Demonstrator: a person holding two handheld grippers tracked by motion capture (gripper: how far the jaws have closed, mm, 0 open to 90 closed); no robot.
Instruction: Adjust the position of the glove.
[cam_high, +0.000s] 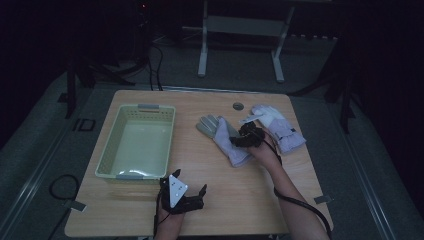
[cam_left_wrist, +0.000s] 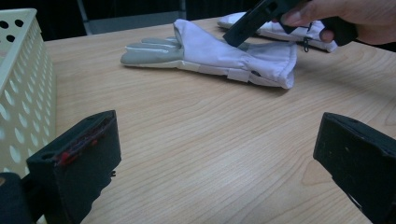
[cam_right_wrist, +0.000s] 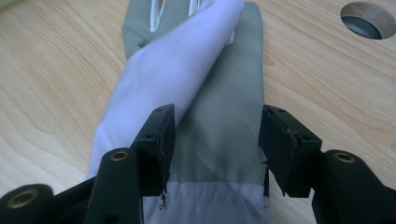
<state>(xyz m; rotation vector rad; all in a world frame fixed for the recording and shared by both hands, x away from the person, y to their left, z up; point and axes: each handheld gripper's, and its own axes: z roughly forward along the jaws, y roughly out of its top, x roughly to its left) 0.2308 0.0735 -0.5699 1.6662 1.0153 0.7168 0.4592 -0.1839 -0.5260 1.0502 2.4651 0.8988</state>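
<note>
Right tongs (cam_right_wrist: 215, 144) spread, poised low astride the near glove (cam_right_wrist: 219, 135).

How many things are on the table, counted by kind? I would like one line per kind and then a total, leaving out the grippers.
Gloves: 2, the near glove under the open right gripper and the far glove.
Baskets: 1, the pale green basket.
Total: 3 things.
</note>
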